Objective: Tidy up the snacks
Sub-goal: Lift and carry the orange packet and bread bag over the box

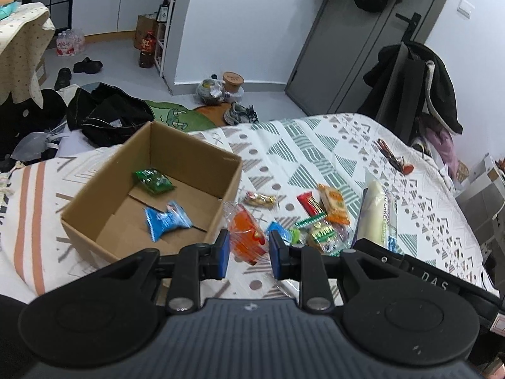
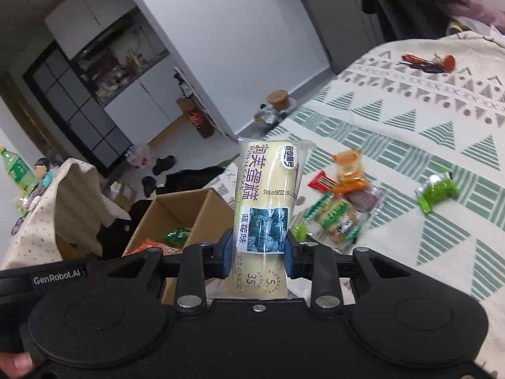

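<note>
On the patterned bedspread (image 1: 315, 145) sits my cardboard box (image 1: 189, 161), with a green packet (image 1: 153, 181) and a blue packet (image 1: 167, 219) already inside. My left gripper (image 1: 248, 245) pinches an orange snack packet (image 1: 244, 232) in clear film, held just beside the box's near corner. My right gripper (image 2: 259, 250) is pressed onto the long cream cake roll (image 2: 266, 195), which stands up from the jaws above the bed. The loose pile of snacks (image 2: 341, 202) lies near, and a green wrapped sweet (image 2: 437, 191) lies apart from it. The cake looks soft and light, its wrapper slick, so I judge a firm squeeze would crush it. I hold it at the lower third; a hold nearer the middle would probably balance it better.
</note>
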Action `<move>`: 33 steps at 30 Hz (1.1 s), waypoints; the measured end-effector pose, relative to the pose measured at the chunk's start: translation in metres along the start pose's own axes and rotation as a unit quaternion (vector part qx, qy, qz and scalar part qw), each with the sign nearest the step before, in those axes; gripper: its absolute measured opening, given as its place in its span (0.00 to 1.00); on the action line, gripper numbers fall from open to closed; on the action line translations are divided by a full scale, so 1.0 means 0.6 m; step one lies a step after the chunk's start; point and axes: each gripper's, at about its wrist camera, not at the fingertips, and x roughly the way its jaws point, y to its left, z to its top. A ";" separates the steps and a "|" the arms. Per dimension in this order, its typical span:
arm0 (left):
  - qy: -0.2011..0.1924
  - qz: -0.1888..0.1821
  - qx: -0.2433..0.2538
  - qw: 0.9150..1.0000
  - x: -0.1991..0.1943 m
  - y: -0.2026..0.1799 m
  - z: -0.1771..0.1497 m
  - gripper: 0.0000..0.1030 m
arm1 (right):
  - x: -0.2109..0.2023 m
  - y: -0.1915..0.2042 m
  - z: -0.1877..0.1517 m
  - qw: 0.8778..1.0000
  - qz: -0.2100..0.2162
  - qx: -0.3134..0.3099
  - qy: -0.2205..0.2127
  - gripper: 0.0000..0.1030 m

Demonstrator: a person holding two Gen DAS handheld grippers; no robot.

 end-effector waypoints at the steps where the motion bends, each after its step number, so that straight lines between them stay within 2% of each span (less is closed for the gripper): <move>1: -0.002 0.001 -0.003 1.000 -0.002 0.005 0.002 0.24 | 0.003 0.002 0.001 1.000 0.003 -0.001 0.001 0.29; 13: -0.019 0.020 -0.044 0.999 -0.003 0.087 0.037 0.24 | 0.035 0.058 0.015 0.998 0.063 -0.013 0.012 0.29; 23: -0.006 0.017 -0.070 0.997 0.037 0.148 0.057 0.24 | 0.084 0.089 0.011 0.997 0.072 -0.009 0.028 0.29; 33: 0.020 0.003 -0.070 0.997 0.087 0.165 0.071 0.24 | 0.134 0.119 0.017 0.996 0.076 0.005 0.040 0.29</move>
